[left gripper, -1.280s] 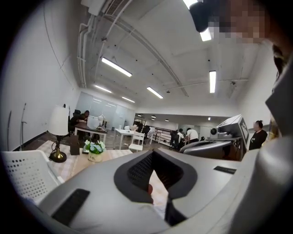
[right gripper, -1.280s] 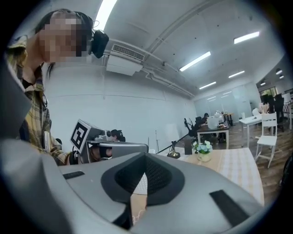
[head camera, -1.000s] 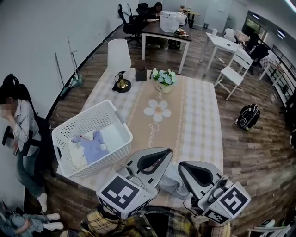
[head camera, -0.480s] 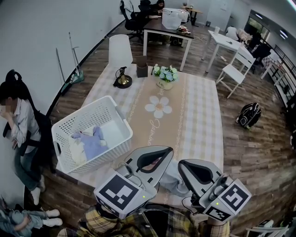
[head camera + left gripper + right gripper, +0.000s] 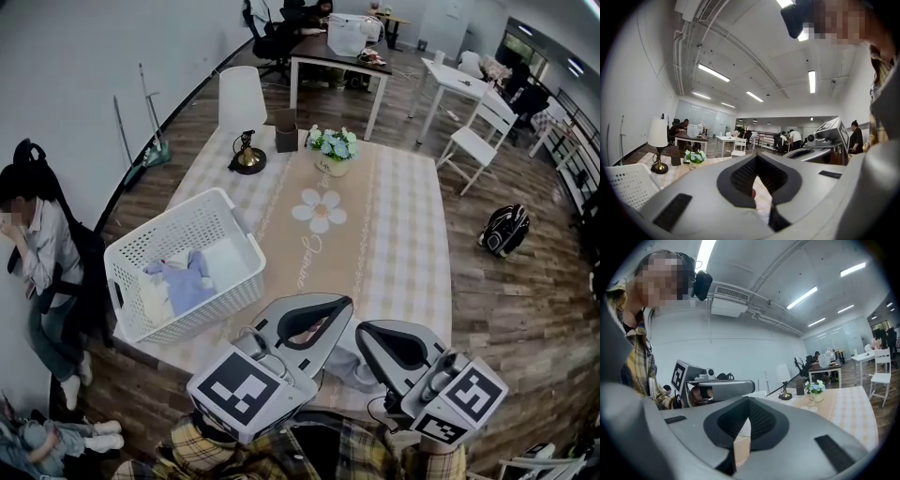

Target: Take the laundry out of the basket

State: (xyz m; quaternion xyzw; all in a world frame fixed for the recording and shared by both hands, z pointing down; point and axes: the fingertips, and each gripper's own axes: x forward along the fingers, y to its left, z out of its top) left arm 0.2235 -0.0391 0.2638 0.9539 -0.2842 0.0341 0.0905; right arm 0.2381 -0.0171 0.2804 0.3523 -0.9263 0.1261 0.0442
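Observation:
A white slatted laundry basket (image 5: 141, 253) stands on the table's near left corner. In it lie a lavender garment (image 5: 187, 281) and white cloth (image 5: 230, 258). My left gripper (image 5: 323, 314) hovers over the table's near edge, right of the basket and apart from it; its jaws are shut with nothing between them (image 5: 757, 161). My right gripper (image 5: 375, 337) hangs beside it, also shut and holding nothing (image 5: 747, 404). A pale grey cloth (image 5: 345, 361) lies on the table between and under the two grippers, mostly hidden.
The checked tablecloth (image 5: 403, 234) has a beige runner. At the far end stand a white lamp (image 5: 242, 103), a brown box (image 5: 286, 131) and a flower pot (image 5: 333, 150). A person (image 5: 42, 244) sits left of the basket. A white chair (image 5: 473, 131) and a backpack (image 5: 502, 230) are to the right.
Both grippers keep their place and stay shut. The head view has shifted slightly, and the seated person at the left has moved a little.

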